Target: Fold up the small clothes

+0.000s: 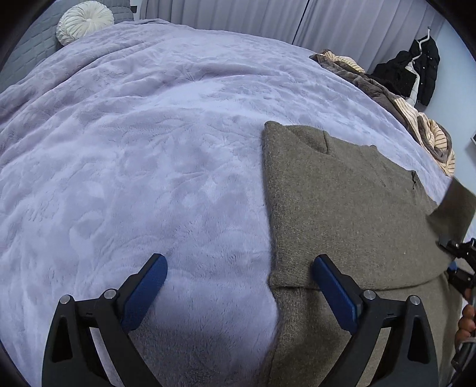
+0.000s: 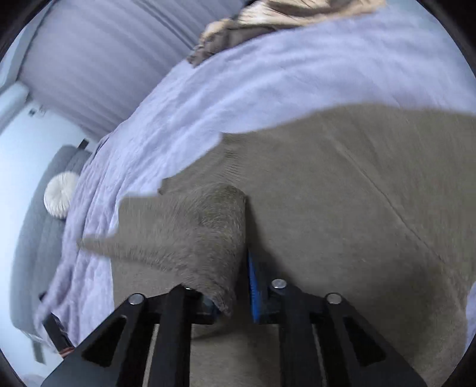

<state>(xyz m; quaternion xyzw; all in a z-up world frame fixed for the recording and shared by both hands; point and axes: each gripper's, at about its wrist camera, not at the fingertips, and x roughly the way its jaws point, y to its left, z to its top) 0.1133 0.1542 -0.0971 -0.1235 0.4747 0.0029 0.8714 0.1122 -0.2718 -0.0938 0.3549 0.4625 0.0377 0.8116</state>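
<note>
Two grippers over a bed w/ lilac plush blanket [image 1: 148, 154]. Olive-brown knit sweater [image 1: 342, 208] lies on blanket at right of left-wrist view, partly folded: upper layer doubled over, straight folded edge down its left side, lower layer poking out beneath near bottom of view.

Left gripper [image 1: 239, 285]: jaws spread wide, nothing between pads. One blue-padded finger hangs over bare blanket, the other over sweater's near left corner; sweater's left edge runs between them. Contact w/ fabric can't be told.

Right gripper [image 2: 238, 285]: jaws drawn in narrow, a flap of sweater [image 2: 193, 232] bunched between the fingers. Right blue pad visible against the fabric; left pad mostly hidden under the flap. Flap lifted off the rest of garment, which spreads flat under and to right. Right-wrist view motion-blurred, edges smeared.

In left-wrist view, part of right gripper's black frame and some fingers of person's hand [image 1: 467, 321] show at far right edge.

Background: round white pleated cushion [image 1: 84, 20] at head of bed by grey quilted headboard [image 1: 32, 50]; pale curtains [image 1: 238, 15] behind; heap of brown & striped cloth [image 1: 416, 119] on far-right side of bed; black coat [image 1: 422, 68] hanging on wall
</note>
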